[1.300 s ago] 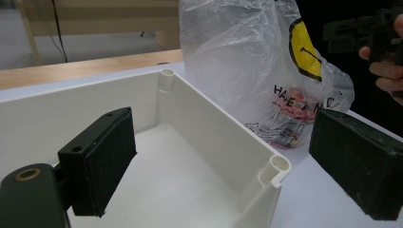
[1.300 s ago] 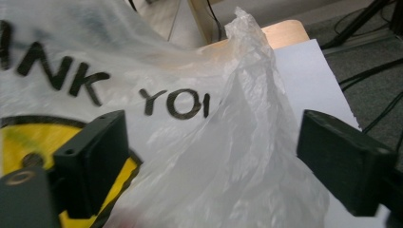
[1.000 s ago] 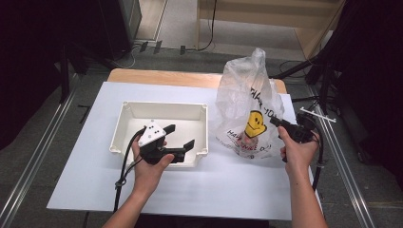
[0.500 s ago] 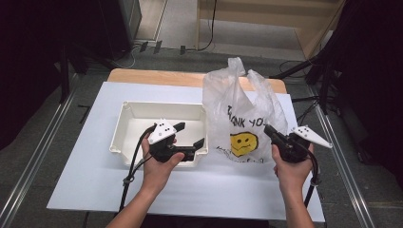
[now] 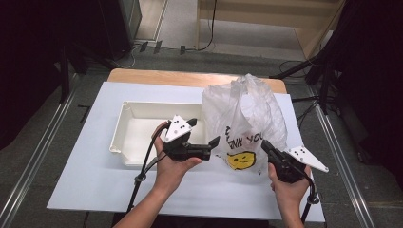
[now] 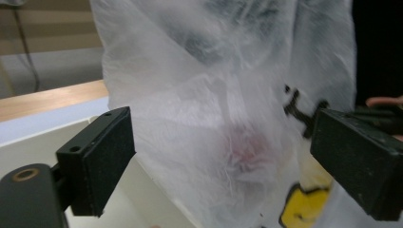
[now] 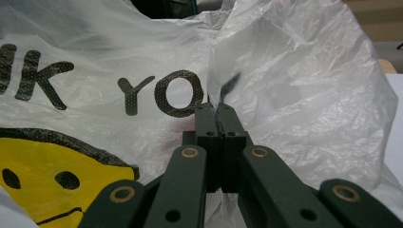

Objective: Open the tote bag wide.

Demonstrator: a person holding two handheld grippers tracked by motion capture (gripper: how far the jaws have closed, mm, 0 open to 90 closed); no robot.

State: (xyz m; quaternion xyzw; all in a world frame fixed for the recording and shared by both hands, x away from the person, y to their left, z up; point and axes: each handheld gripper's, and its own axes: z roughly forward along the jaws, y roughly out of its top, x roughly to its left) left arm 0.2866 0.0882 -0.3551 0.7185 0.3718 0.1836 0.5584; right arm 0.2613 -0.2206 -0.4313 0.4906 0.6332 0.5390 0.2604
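A see-through plastic bag (image 5: 244, 124) is standing up on the white worktop (image 5: 85, 175). It is sitting just to the right of a white tray (image 5: 138, 124) and touching the tray's right end. The bag is showing black letters and a yellow smiley face (image 5: 241, 159) on the side facing the person. Its top is bunching up into a knot. Something pinkish is showing faintly through the plastic in the left gripper view, but it is too blurry to tell what it is.

The left claw (image 5: 204, 137) is hanging over the right end of the tray, with its jaws spread wide apart. It is holding nothing. In the left gripper view the bag (image 6: 223, 114) is sitting between the two jaws, and I cannot tell if they are touching it. The left hand (image 5: 173, 166) is wrapping around the handle, and a black cable is trailing down from it.

The right claw (image 5: 264, 144) is pressing against the lower right side of the bag, near the smiley face. In the right gripper view its jaws are squeezing tight together, and a thin fold of the bag (image 7: 304, 85) is looking pinched between their tips. The right hand (image 5: 287, 187) is holding that gripper from below.

A wooden edge (image 5: 157, 76) is showing beyond the white worktop.
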